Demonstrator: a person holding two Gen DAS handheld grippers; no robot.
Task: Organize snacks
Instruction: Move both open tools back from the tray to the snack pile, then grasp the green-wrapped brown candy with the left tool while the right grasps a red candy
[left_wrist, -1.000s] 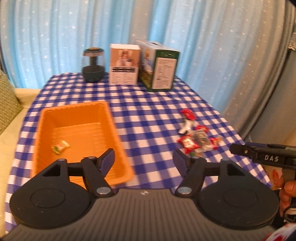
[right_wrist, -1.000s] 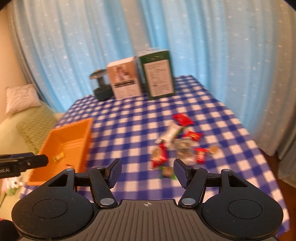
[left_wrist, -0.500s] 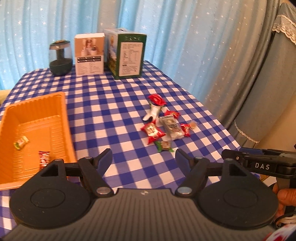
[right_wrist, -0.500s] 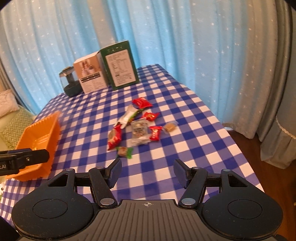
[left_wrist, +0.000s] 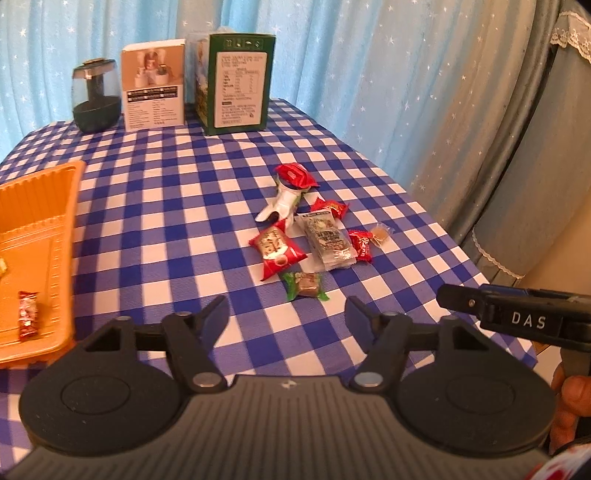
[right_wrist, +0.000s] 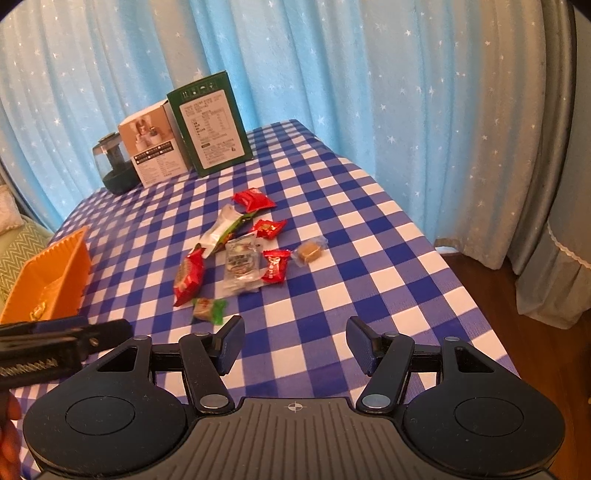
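Observation:
Several wrapped snacks lie in a loose pile on the blue checked tablecloth: a red packet (left_wrist: 279, 251), a clear packet (left_wrist: 327, 240), a green-wrapped candy (left_wrist: 304, 285) and small red candies (left_wrist: 361, 245). My left gripper (left_wrist: 286, 308) hovers just short of the green candy; its jaws are closing with nothing between them. My right gripper (right_wrist: 295, 325) stands open and empty, to the right of the green candy (right_wrist: 208, 309) and nearer than the pile (right_wrist: 242, 264). The orange tray (left_wrist: 40, 221) at the left holds a small red candy (left_wrist: 27, 319).
A green box (left_wrist: 240, 81), a white box (left_wrist: 155, 85) and a dark jar (left_wrist: 96, 96) stand at the table's back edge before blue curtains. The table's right edge drops to a wooden floor (right_wrist: 535, 332). A cushion (right_wrist: 18, 251) lies left of the tray (right_wrist: 51, 266).
The left view has swung from over the orange tray rightward and down toward the snack pile. The right view has also come lower and closer to the pile. Both grippers stay empty.

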